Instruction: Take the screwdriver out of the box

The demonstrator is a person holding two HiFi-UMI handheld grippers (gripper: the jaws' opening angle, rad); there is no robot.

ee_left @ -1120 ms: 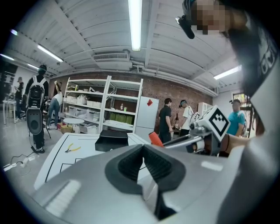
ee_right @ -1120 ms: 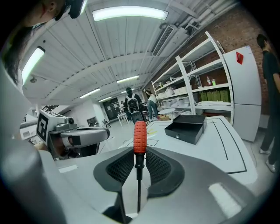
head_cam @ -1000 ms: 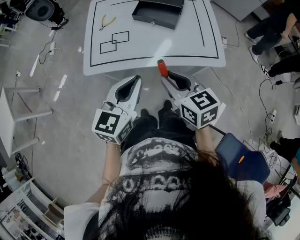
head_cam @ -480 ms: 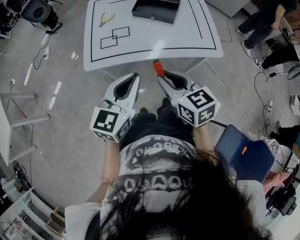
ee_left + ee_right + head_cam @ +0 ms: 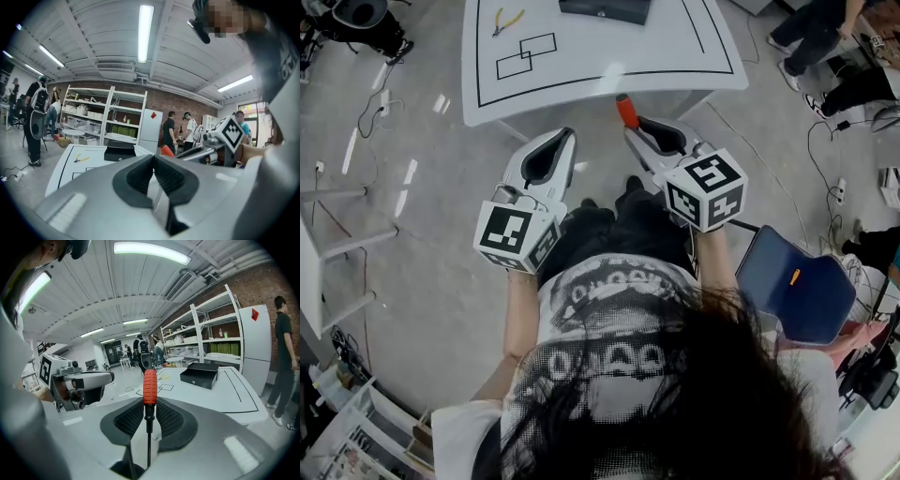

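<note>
Right gripper view: I had R gripper [image 5: 149, 420] clamped on screwdriver [image 5: 150, 385] shaft, so it was out of the box [image 5: 199, 373]; L gripper [image 5: 153, 174] closed, empty.

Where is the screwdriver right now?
The screwdriver is clamped by its shaft in the right hand-held gripper, orange handle sticking forward. In the head view it is at the white table's near edge, far from the black box.
</note>
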